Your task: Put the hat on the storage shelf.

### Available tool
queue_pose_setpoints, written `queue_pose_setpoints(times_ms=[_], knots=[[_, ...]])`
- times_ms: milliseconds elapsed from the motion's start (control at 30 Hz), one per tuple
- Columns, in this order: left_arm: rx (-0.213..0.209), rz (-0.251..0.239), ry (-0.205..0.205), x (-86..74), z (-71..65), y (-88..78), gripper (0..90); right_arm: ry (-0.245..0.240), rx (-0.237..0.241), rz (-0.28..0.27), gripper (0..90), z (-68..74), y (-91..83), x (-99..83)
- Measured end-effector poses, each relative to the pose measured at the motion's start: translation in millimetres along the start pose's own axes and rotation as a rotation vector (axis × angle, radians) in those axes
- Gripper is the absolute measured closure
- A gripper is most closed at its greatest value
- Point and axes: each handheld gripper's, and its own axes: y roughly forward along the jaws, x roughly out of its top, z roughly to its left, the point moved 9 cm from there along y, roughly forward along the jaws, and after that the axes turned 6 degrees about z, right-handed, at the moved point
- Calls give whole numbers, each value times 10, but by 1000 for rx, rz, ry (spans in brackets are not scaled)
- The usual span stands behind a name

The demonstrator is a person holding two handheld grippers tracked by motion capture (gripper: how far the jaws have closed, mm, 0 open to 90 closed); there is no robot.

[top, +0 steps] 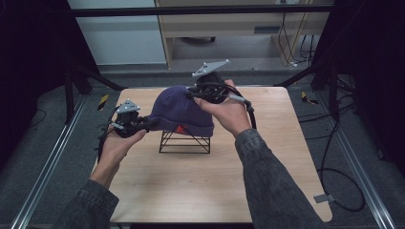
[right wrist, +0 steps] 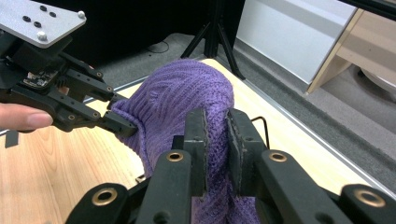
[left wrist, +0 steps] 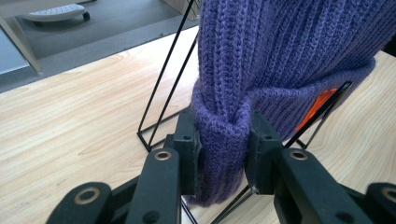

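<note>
A purple knitted beanie sits draped over a black wire stand in the middle of the wooden table. An orange tag shows on its folded brim. My left gripper is shut on the brim's left edge, the fold bunched between its jaws. My right gripper is shut on the knit at the beanie's right side, a pinch of fabric between its pads. In the right gripper view the left gripper reaches in from the left, holding the brim.
The stand's thin wire legs rest on the table beside the left jaws. Dark tripod legs stand off the table's far left corner. Cables trail on the floor to the right. A wooden cabinet is behind the table.
</note>
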Motion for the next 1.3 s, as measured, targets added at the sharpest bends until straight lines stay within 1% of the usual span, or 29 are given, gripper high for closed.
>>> queue_pose_setpoints(times_ms=[133,300,367,400,433,567,633,667,700,800,1033,1167,1300], knots=[[4,12,5,-49,2,28,688,5,3,15,792,4,37,-52],[-4,18,-11,-133,4,68,688,9,8,35,791,19,94,-137],[-6,27,-11,-180,4,93,688,6,11,46,790,31,121,-181],[-6,32,-11,-205,4,108,687,0,13,66,788,47,157,-242],[-6,36,-11,-229,6,122,687,1,13,75,788,53,174,-271],[-10,54,-10,-330,-4,173,686,4,21,91,788,73,229,-346],[-13,54,-13,-348,-6,183,683,0,24,95,787,86,251,-364],[-16,65,-13,-394,3,197,681,-1,29,100,788,98,265,-375],[-16,65,-13,-394,3,197,681,-1,29,100,788,98,265,-375],[-18,63,-30,-445,19,216,680,-3,34,113,787,125,306,-399],[-20,73,-32,-523,56,248,677,-13,35,129,786,167,382,-408],[-19,87,-37,-575,75,288,677,-11,34,148,783,178,445,-432],[-12,101,-33,-631,87,325,677,-9,36,161,780,192,500,-457]])
